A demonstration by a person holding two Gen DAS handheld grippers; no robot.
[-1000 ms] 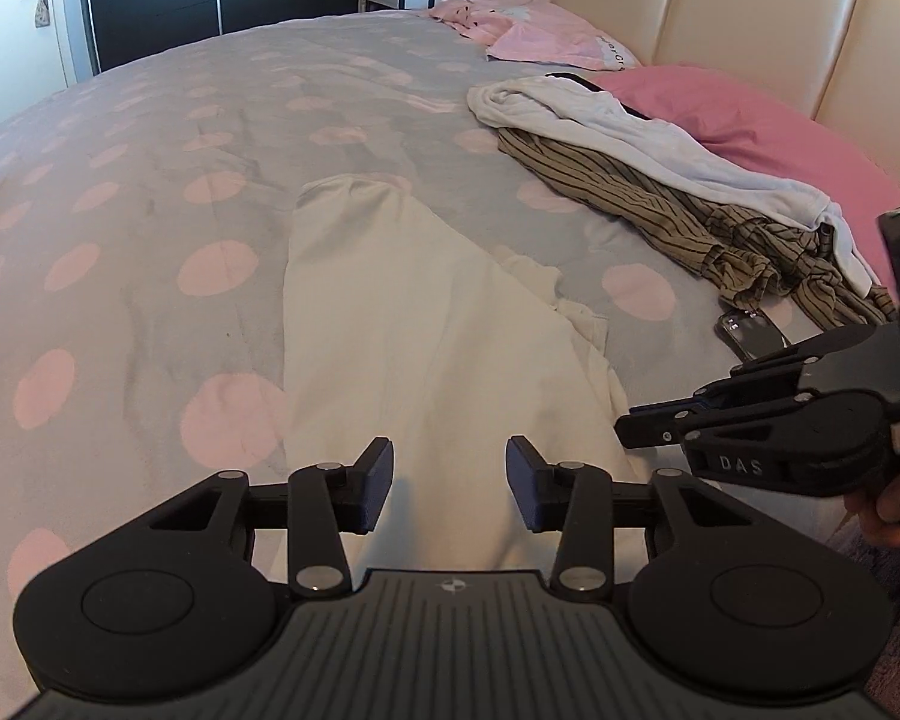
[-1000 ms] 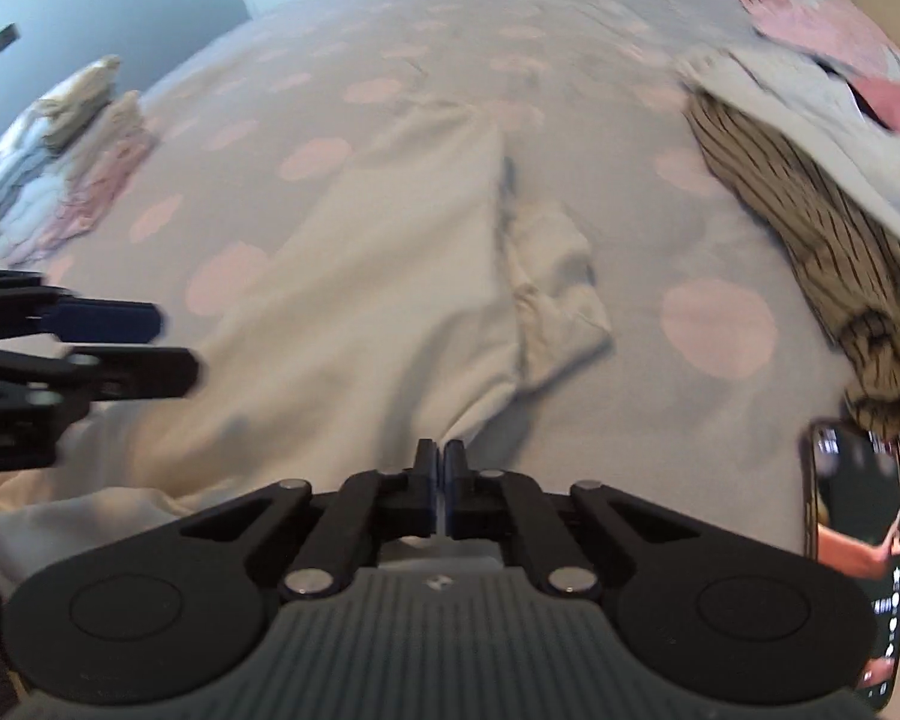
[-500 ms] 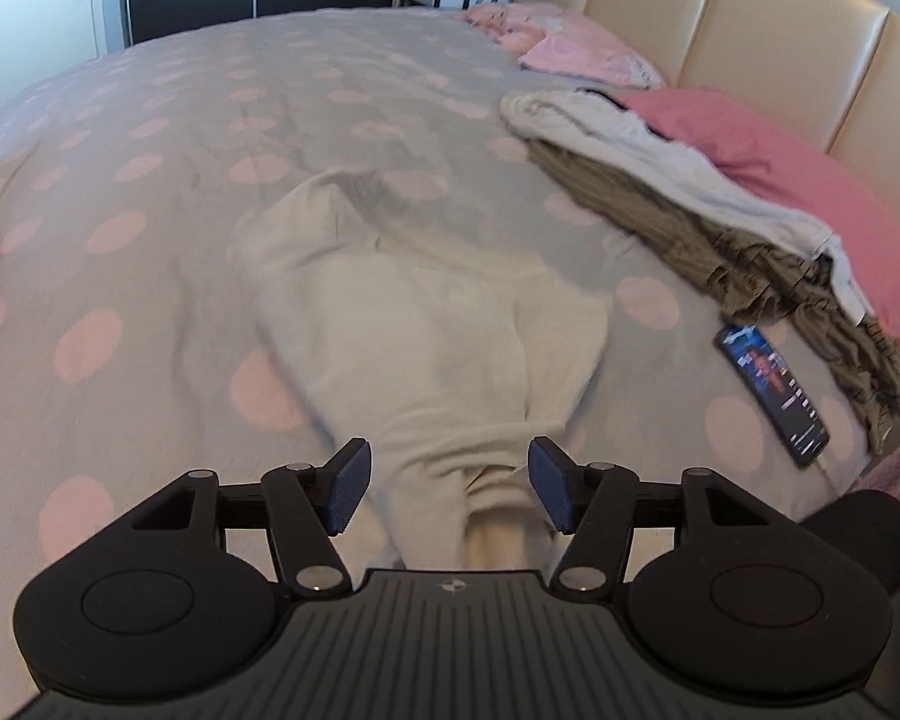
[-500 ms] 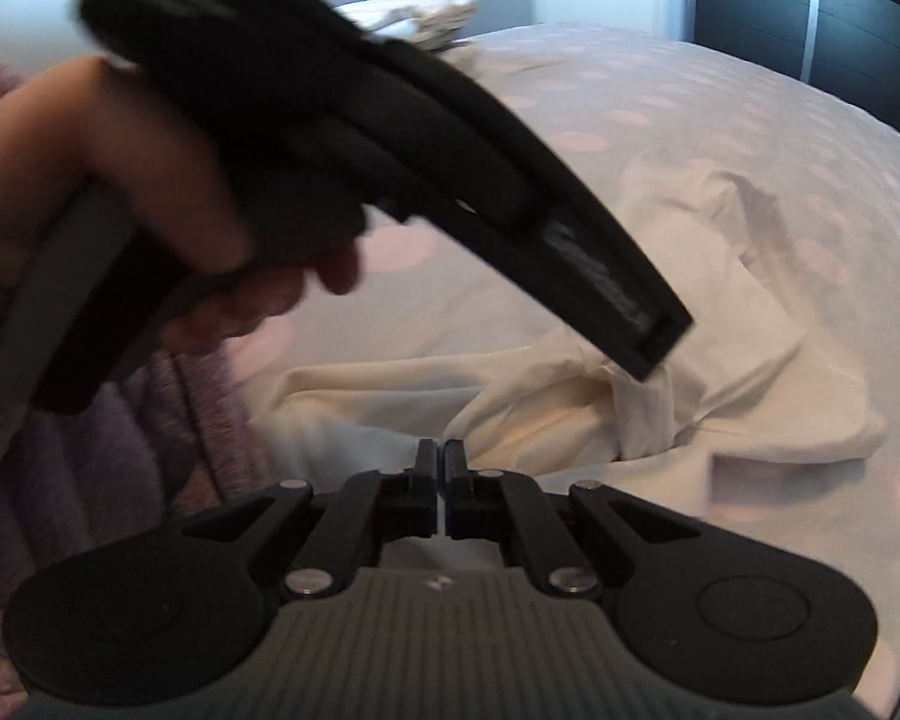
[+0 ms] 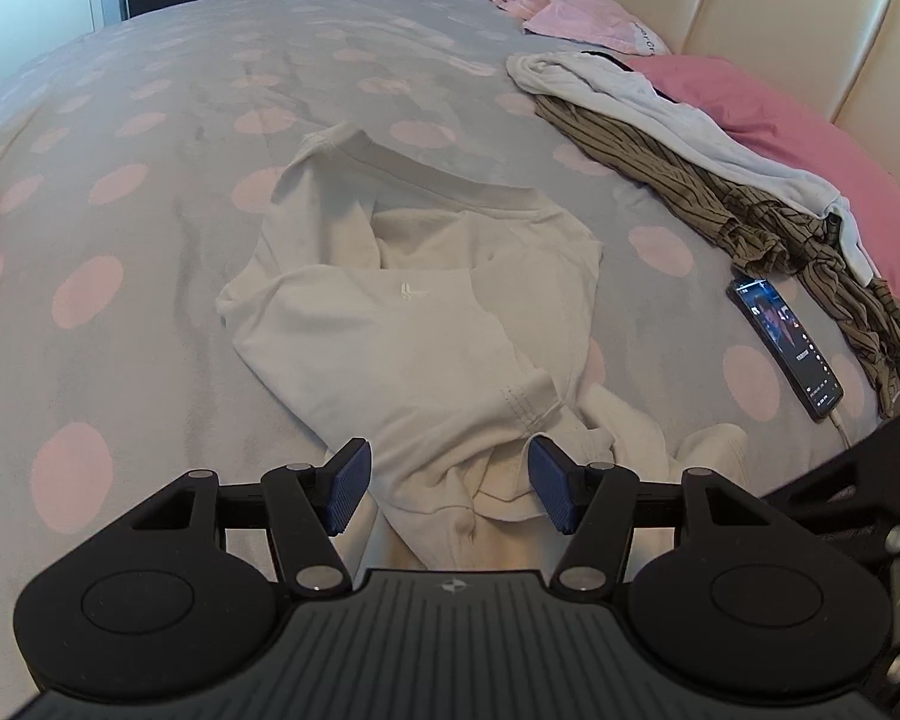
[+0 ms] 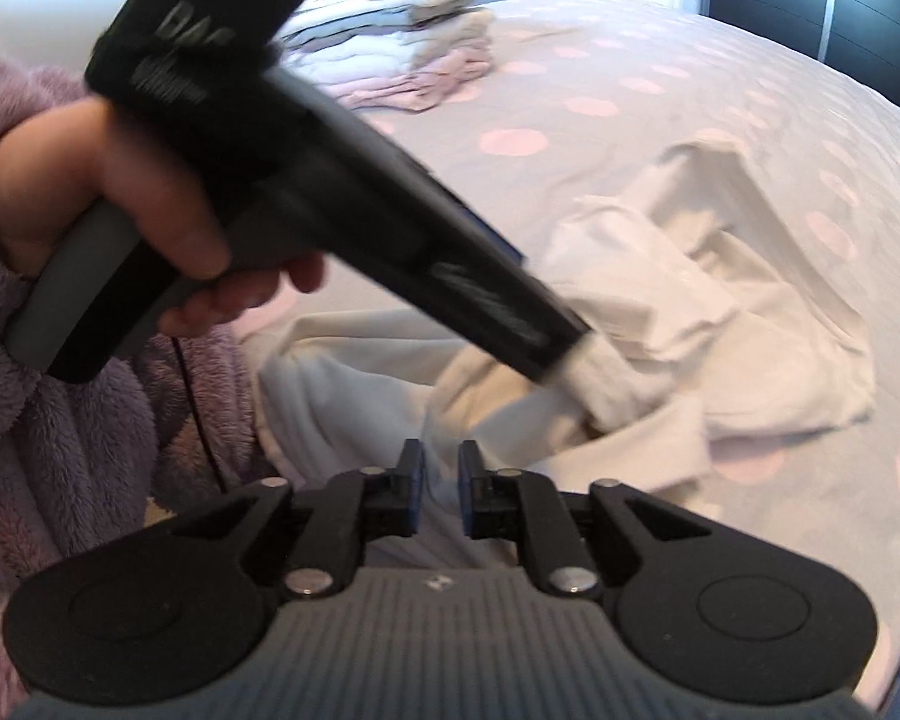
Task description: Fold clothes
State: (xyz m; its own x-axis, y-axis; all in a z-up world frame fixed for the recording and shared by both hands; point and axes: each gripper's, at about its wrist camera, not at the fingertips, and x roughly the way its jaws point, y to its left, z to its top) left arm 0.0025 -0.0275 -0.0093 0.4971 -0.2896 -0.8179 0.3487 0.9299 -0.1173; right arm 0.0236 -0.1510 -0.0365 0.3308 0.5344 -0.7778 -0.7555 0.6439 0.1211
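Cream shirt (image 5: 414, 312) lies mid-bed, half folded, its near end bunched at the bed edge. Left gripper (image 5: 447, 492) hangs wide over that bunch, cloth between the pads (image 5: 348, 483) but nothing pinched. Right gripper (image 6: 437, 495) is opening, a narrow gap, no cloth caught that I can see. Best bet now: pick one clean hem edge each, pinch single layers, pull the bunch flat before folding over. Mind the phone (image 5: 786, 348) to the right. Hard to read: the right view is blurred, and the left tool crosses it, hiding the shirt's middle.
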